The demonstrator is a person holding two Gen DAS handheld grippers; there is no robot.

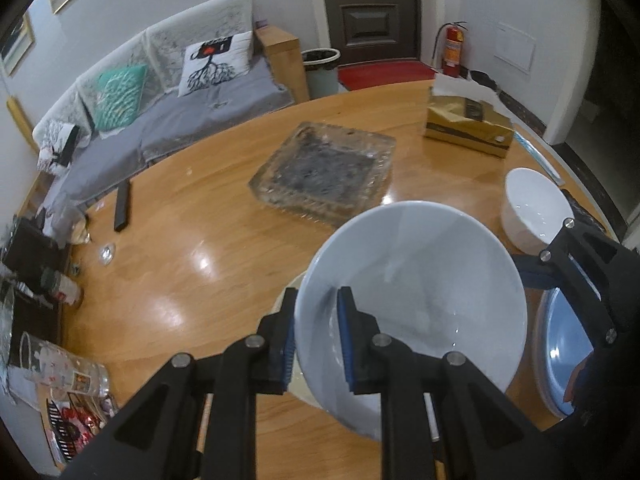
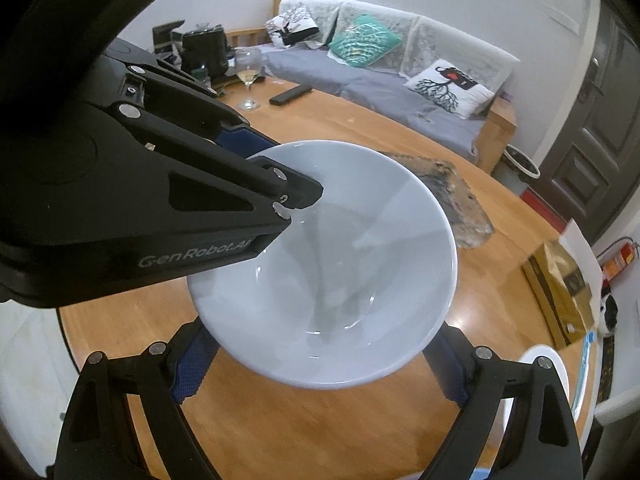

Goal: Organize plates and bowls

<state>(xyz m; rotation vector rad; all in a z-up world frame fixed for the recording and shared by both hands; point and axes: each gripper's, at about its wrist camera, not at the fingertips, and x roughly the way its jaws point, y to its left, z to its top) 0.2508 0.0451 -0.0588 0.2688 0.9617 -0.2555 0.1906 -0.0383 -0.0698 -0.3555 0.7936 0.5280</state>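
My left gripper [image 1: 318, 336] is shut on the rim of a large white bowl [image 1: 416, 308], one finger inside and one outside, and holds it tilted above the wooden table [image 1: 192, 248]. The same bowl [image 2: 332, 264] fills the right wrist view, with the left gripper [image 2: 288, 196] clamped on its near-left rim. My right gripper [image 2: 320, 364] is open, its fingers spread on either side below the bowl. It shows at the right in the left wrist view [image 1: 576, 280]. A smaller white bowl [image 1: 536, 208] stands on the table at the right. A blue plate [image 1: 564, 356] lies under the right gripper.
A glass ashtray [image 1: 324, 172] sits mid-table, a tissue box [image 1: 468, 124] behind it at the right. A remote [image 1: 122, 206], a wine glass [image 2: 249, 72], bottles and a glass jug [image 1: 60, 364] crowd the left edge. A sofa stands beyond the table.
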